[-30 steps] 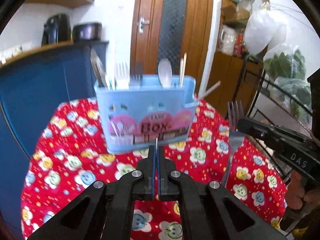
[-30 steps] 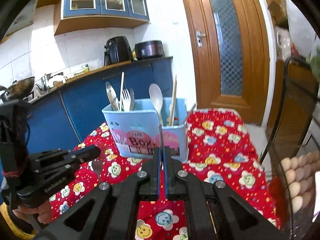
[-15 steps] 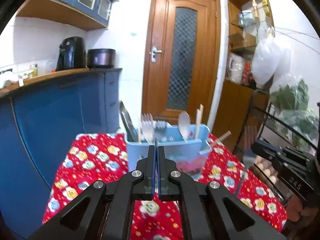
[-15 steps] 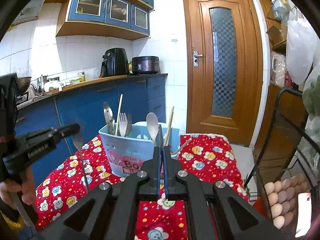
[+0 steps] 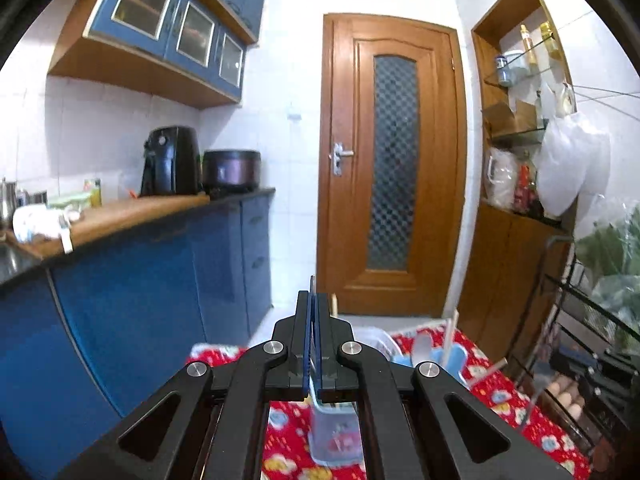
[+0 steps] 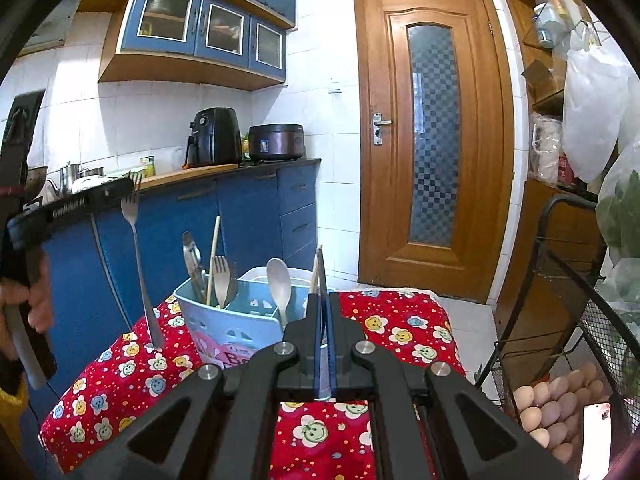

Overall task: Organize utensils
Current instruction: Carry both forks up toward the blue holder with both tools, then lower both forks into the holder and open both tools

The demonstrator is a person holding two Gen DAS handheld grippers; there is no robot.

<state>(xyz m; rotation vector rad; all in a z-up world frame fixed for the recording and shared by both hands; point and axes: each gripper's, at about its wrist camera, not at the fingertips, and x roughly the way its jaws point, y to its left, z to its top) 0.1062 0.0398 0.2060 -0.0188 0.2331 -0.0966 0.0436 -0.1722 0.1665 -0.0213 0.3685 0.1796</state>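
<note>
A light blue utensil caddy [image 6: 224,320] stands on the red flowered tablecloth [image 6: 400,328], holding forks, a pale spoon [image 6: 279,280], tongs and chopsticks. In the left wrist view the caddy [image 5: 450,356] is low and mostly hidden behind my left gripper [image 5: 314,300]. The left gripper [image 6: 128,190] is shut on a steel fork [image 6: 138,248], tines up, its handle hanging to the left of the caddy. My right gripper [image 6: 323,300] is shut on another fork [image 5: 534,396], seen edge-on between its fingers, in front of the caddy.
Blue kitchen cabinets [image 6: 248,216] run along the left, with an air fryer [image 6: 216,136] and a cooker on the counter. A wire rack [image 6: 560,280] with eggs [image 6: 560,400] stands close on the right. A wooden door [image 6: 432,140] is behind the table.
Both grippers have risen and tilted up, still shut on their forks. The left one rose more, so the caddy sank to the bottom of its view.
</note>
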